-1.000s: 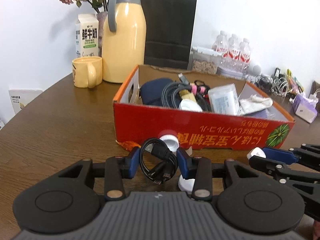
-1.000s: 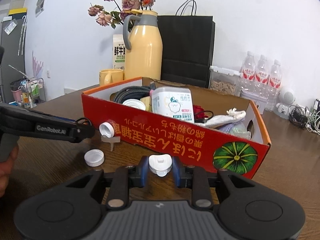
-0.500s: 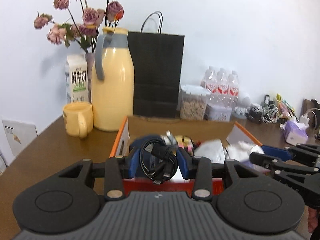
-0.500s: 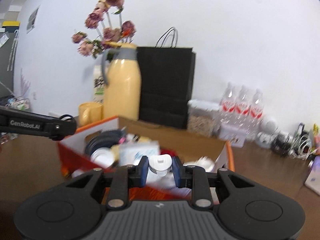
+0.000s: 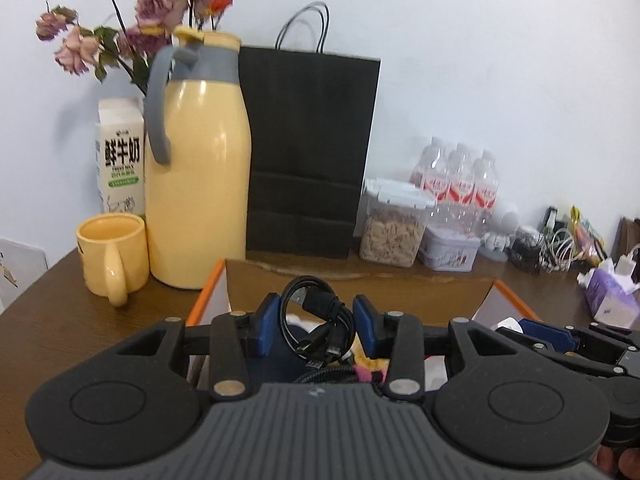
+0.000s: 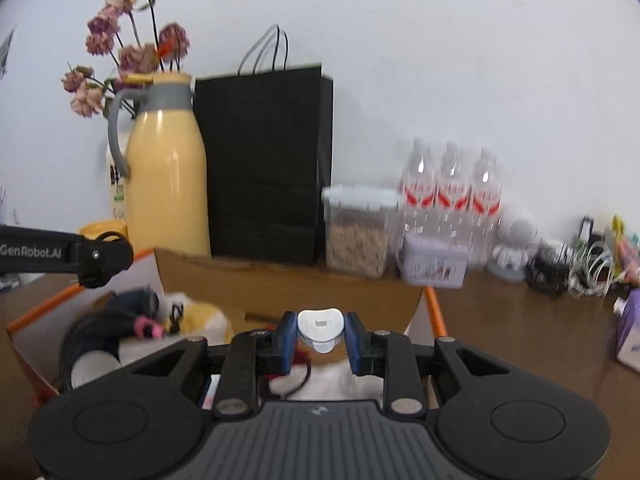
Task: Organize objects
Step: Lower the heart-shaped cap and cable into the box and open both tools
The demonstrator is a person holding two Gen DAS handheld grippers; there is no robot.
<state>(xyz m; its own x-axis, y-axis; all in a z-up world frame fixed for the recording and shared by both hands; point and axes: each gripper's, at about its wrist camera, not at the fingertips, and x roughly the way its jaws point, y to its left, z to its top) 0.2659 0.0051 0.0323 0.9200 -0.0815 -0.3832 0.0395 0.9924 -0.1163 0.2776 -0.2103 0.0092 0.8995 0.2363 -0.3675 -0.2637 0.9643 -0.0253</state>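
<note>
Here the left gripper (image 5: 315, 330) pinches a coiled black cable (image 5: 316, 328), and the right gripper (image 6: 320, 334) pinches a small white cap (image 6: 320, 330). Both are above the open cardboard box (image 6: 280, 280), which lies directly below, so probably only lowering and release remain.

Left tongs (image 5: 315, 330) angled slightly downward, blue pads (image 5: 267, 329) clamped on a coiled black cable (image 5: 316, 330), right tongs (image 6: 320, 335) likewise tilted down, pads pinching a small white cap (image 6: 321, 328), both side by side, right tongs' tips just right of left.
</note>
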